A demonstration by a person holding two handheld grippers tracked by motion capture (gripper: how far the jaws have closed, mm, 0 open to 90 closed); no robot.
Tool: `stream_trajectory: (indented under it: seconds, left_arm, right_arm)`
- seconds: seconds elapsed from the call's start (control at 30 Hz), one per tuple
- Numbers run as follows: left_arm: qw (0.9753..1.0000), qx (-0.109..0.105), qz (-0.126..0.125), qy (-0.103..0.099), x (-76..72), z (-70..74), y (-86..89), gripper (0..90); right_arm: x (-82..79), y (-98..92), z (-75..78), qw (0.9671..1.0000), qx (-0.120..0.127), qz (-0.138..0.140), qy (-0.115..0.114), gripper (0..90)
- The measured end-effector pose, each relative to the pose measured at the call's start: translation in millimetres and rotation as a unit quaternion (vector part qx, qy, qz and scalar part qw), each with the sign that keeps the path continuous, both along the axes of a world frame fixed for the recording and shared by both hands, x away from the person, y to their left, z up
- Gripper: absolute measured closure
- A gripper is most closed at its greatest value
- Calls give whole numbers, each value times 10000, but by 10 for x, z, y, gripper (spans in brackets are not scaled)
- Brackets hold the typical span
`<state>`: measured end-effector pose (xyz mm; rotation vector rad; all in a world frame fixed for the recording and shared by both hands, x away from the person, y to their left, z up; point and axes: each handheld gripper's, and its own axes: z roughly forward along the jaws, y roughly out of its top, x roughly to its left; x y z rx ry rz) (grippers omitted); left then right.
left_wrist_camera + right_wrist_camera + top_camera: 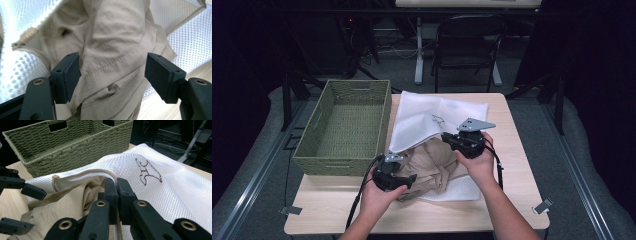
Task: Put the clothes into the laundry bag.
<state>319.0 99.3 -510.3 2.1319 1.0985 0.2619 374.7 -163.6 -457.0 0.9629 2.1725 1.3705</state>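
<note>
**A dim room around one lit table**

The light wooden table (pixel 517 165) stands in the bright middle of an otherwise dark room. Black drapes hang on both sides and swallow the walls. Grey carpet (pixel 257 150) covers the floor, with metal rails (pixel 579 180) running along it on either side of the table. Behind, a black folding chair (pixel 468 45) faces the table, beside the white leg (pixel 419 50) of another desk, with cables lying loose on the floor.

Green basket (pixel 343 125) walls off left, bare table (pixel 512 200) front-right, mesh bag (pixel 437 117) centre
</note>
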Motion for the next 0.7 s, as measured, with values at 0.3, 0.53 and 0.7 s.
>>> stream_trajectory:
  seconds: [0.3, 0.53, 0.7]
  left_arm:
    - [9997, 192, -64, 110, -22, -138, -29, 287]
    - [9992, 332, -60, 214, 5, -290, -65, 285]
    - [9988, 407, -30, 261, 24, -387, -81, 301]
  right_arm:
    - [-4, -2, 1, 10000, -3, 10, 19, 875]
    - [-6, 9, -5, 10000, -43, 33, 21, 875]
    - [-7, 6, -6, 10000, -46, 42, 31, 875]
